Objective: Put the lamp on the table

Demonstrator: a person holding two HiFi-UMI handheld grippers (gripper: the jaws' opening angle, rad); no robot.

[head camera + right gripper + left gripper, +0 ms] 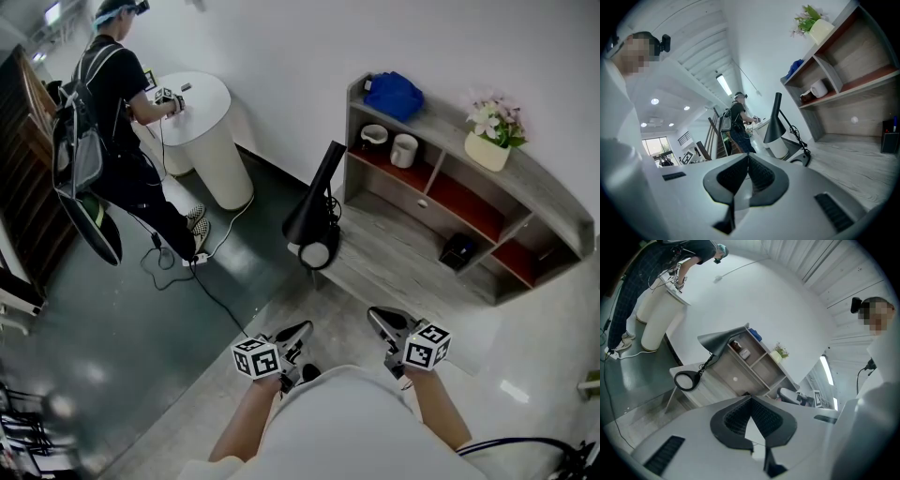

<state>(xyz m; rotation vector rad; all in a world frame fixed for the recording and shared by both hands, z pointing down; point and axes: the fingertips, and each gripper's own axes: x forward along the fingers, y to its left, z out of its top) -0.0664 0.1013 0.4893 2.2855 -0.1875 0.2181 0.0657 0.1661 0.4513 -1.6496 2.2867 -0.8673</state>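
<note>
From the head view, we hold the left gripper (302,330) and the right gripper (375,316) low in front of us, close to the front edge of the grey wooden table (403,267). Both point towards it. The black lamp (314,202) stands at the left end of the tabletop, well apart from both grippers. Its round base is near the corner and its cone shade leans up to the right. Behind it rises a shelf unit (553,202) holding a blue bundle (394,94), two cups (390,142), a flower pot (492,141) and a small black holder (457,248). Off to the left, another person (117,103) works at a white round stand (211,141).

In the left gripper view, our left gripper's jaws are pressed together at the tips, with nothing between them. Beyond them the lamp (712,345) sits at the table's near corner, its ring-shaped base (686,379) flat on the wood. The shelf unit lies to the right of it.

In the right gripper view, our right gripper's jaws are likewise closed tip to tip and empty. Past them the lamp (776,122) stands upright on the tabletop with a cord (800,138) wound round its stem. The shelves are on the right, and the flower pot (819,29) is on the top board. The other person (738,124) is seen far behind the lamp.
</note>
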